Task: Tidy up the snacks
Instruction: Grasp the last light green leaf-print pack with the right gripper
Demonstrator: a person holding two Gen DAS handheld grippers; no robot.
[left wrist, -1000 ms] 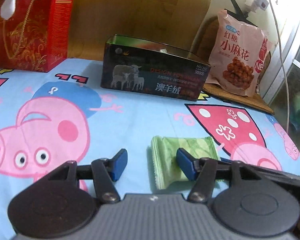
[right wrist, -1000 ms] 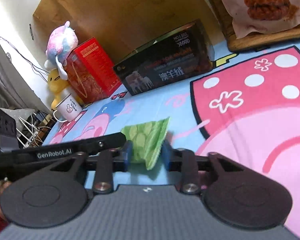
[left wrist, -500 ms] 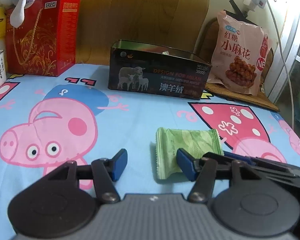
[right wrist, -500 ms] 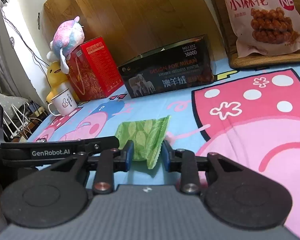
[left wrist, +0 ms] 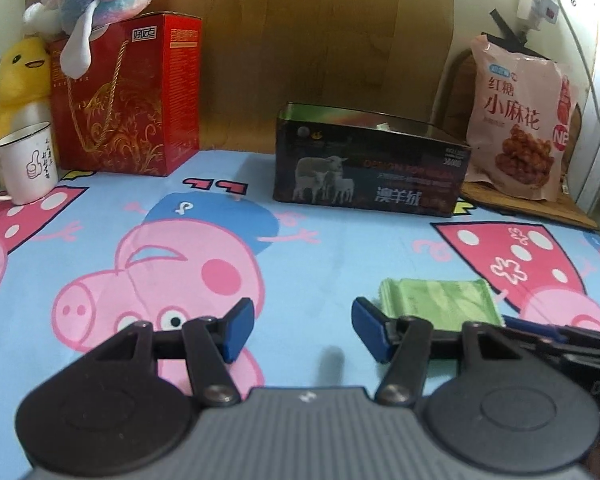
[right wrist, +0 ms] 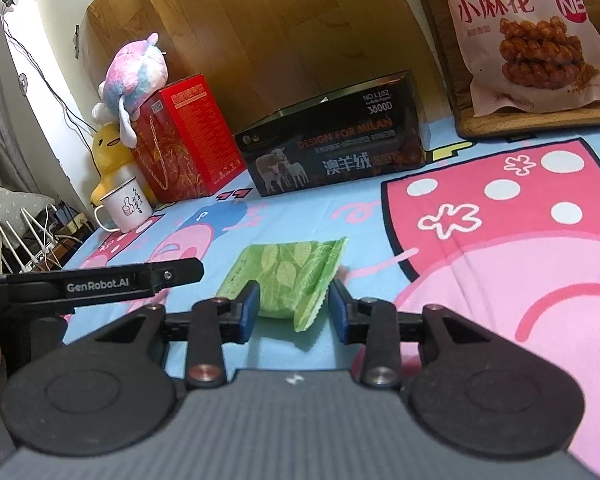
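**Green snack packet lies between the right gripper's parted pads**

Left wrist view: the left gripper [left wrist: 298, 330] hangs over the cartoon-pig cloth [left wrist: 140, 248] with its blue pads wide apart and nothing between them. The green snack packet [left wrist: 440, 304] lies flat just beyond its right pad, in front of the open dark sheep-print tin [left wrist: 364, 176].

Right wrist view: the right gripper [right wrist: 294, 312] has just been opening its jaws; the packet [right wrist: 288, 276] sits between the pads, the right pad clear of it, resting on the cloth. The pink twist-snack bag [right wrist: 520, 36] leans behind.
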